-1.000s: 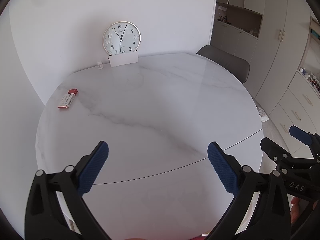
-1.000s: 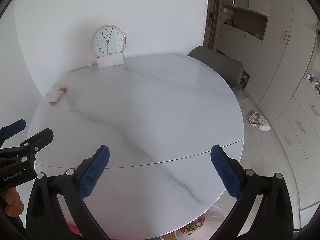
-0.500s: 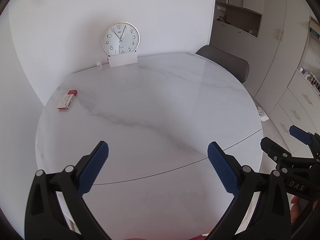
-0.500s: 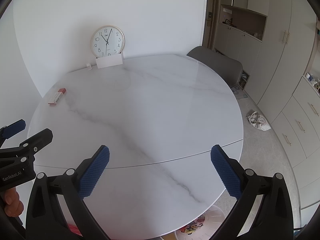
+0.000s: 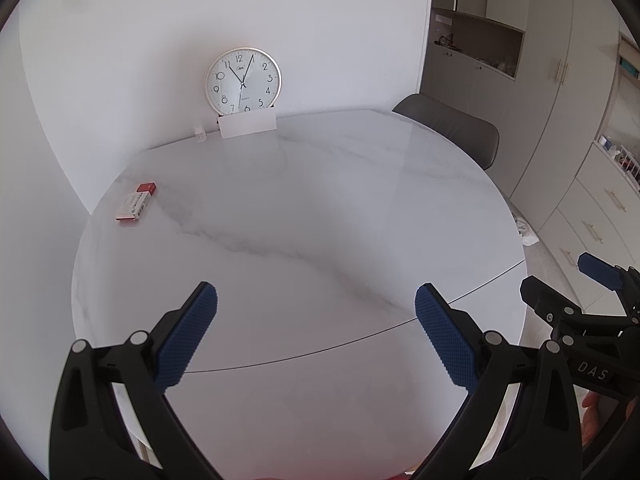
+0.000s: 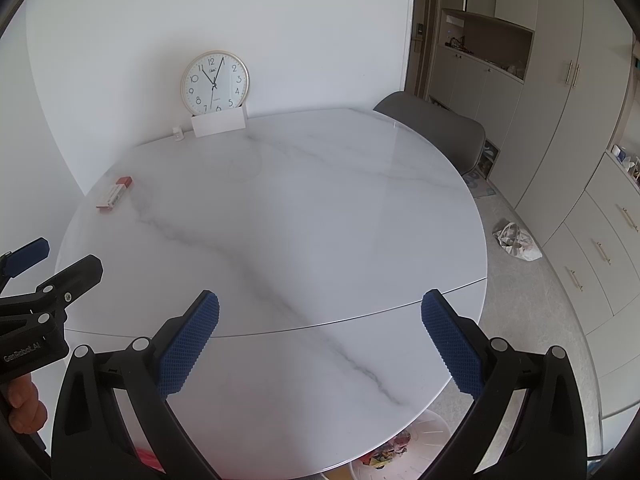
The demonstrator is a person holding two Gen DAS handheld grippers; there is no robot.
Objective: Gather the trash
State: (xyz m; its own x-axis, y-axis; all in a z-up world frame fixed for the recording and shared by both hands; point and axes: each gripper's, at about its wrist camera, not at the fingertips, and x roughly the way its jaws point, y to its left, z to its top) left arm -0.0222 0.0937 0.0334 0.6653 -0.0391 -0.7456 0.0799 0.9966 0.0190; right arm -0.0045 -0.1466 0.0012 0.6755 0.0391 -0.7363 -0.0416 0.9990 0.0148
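Trash: small red-and-white box (image 5: 136,206) far left near table (image 5: 320,208) edge, well apart from both tools. Left gripper (image 5: 316,334) spread wide, empty; right gripper (image 6: 320,338) likewise. Risk: nudging the flat box off the rim, or skidding it on slick marble, if approached too steeply.

Round marble table (image 6: 280,208) against a white wall (image 6: 280,20); grey chair (image 6: 436,124) behind; beige cupboards (image 6: 560,120) at right

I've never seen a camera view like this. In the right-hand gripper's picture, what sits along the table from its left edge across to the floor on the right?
Left gripper → red and white box → clock → grey chair → plastic bag on the floor.
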